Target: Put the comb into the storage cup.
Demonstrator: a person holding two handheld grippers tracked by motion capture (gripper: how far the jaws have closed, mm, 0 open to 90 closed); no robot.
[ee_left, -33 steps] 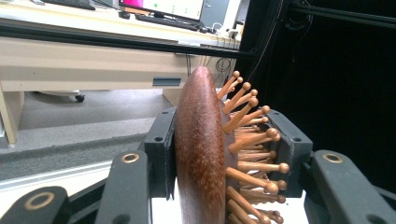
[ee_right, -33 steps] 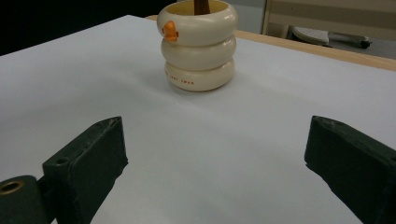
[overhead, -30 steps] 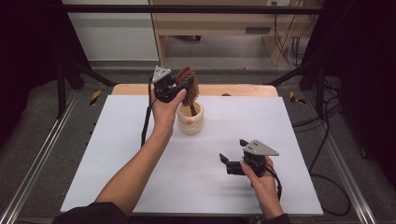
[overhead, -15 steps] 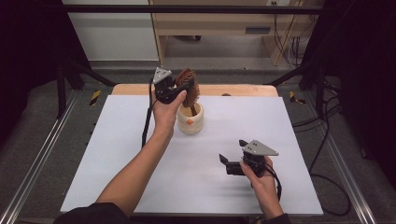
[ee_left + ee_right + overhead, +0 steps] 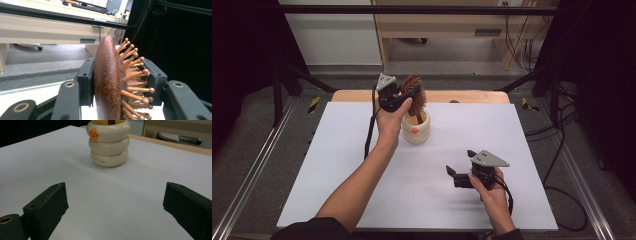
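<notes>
A brown wooden hairbrush [image 5: 417, 90] stands upright with its handle down inside a cream ringed cup [image 5: 416, 129] at the back middle of the white sheet. My left gripper [image 5: 406, 96] is shut on the brush head. In the left gripper view the pads press the smooth back [image 5: 106, 82] on one side and the wooden pins [image 5: 136, 75] on the other. My right gripper [image 5: 460, 162] stands open low over the sheet at the front right, with nothing between its fingers. It faces the cup [image 5: 108, 143], which bears a small orange mark.
The white sheet [image 5: 337, 165] covers the table, and a strip of wooden edge [image 5: 472, 96] shows at the back. Metal frame rails [image 5: 257, 165] run along both sides. Cables [image 5: 562, 150] trail on the floor at the right. A bench [image 5: 437, 30] stands behind.
</notes>
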